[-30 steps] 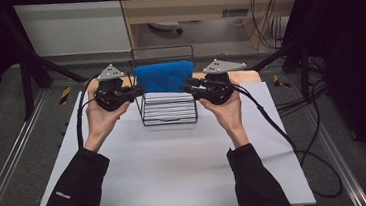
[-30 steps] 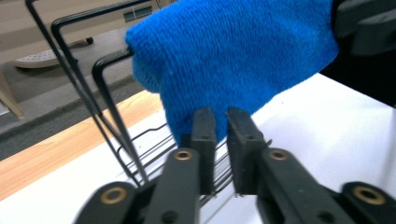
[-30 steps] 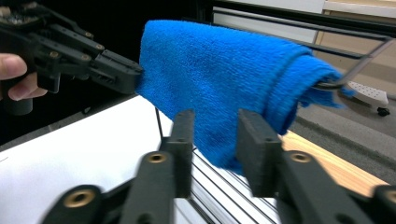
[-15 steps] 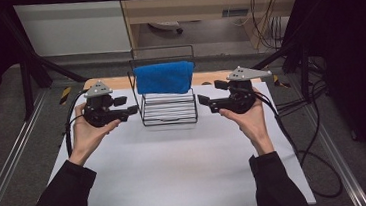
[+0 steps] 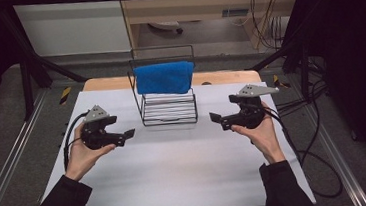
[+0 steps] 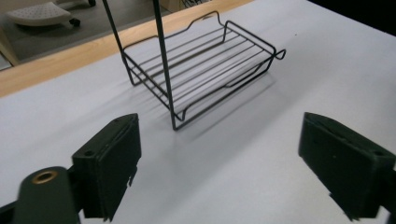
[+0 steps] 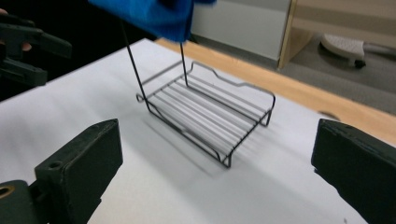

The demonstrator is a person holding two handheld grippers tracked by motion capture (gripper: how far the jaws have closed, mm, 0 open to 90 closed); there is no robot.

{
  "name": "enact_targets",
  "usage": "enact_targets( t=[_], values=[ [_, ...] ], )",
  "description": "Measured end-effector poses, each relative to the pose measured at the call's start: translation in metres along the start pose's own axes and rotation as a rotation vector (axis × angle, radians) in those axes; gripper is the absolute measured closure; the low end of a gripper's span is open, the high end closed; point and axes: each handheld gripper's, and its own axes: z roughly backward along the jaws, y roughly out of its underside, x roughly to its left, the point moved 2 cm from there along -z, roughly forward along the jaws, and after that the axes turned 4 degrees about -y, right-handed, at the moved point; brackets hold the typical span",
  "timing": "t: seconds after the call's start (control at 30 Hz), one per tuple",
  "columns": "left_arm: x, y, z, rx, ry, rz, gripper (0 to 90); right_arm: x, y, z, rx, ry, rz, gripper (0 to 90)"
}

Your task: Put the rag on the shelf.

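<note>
Overhead, blue cloth point(image 5: 164, 78) drapes wire rack point(image 5: 168, 109); both grippers' fingers just spread, empty; left gripper point(image 5: 128, 134), right gripper point(image 5: 216, 117).

High view: set up high at the near edge of the table point(image 5: 178, 183), looking forward and down, far enough to take in all four edges and the floor past the far edge.

Left gripper view: riding low and close above the table, looking across at the rack point(image 6: 201, 70) from the left side.

Right gripper view: just as low and close, looking at the rack from the right side.

Shared by all three: rack and white top around it. Cloth point(image 5: 164, 78) shared by high and right gripper views.
</note>
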Motion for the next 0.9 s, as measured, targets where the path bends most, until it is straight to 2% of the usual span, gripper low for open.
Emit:
enact_targets(
  t=[0.17,0.37,0.5,0.67,0.77,0.9],
  values=[
    [0.0,0.023,-0.006,0.024,-0.005,0.02,9.5,-0.004,0.027,-0.003,0.042,0.007,-0.034,0.8],
    [0.002,0.049,-0.009,0.026,-0.007,0.053,9.4,-0.004,0.056,-0.004,0.061,-0.015,-0.038,0.7],
    [0.001,0.062,-0.008,0.03,-0.007,0.035,8.9,-0.006,0.073,-0.003,0.073,-0.02,-0.045,0.7],
    [0.002,0.075,-0.005,0.033,0.007,0.042,8.6,-0.01,0.097,0.001,0.094,-0.029,-0.057,0.7],
    [0.002,0.082,-0.003,0.041,0.018,0.036,8.7,-0.015,0.112,0.007,0.115,-0.032,-0.068,0.7],
    [0.003,0.089,-0.002,0.049,0.017,0.025,8.8,-0.021,0.129,0.016,0.116,-0.036,-0.093,0.7]
  ],
)
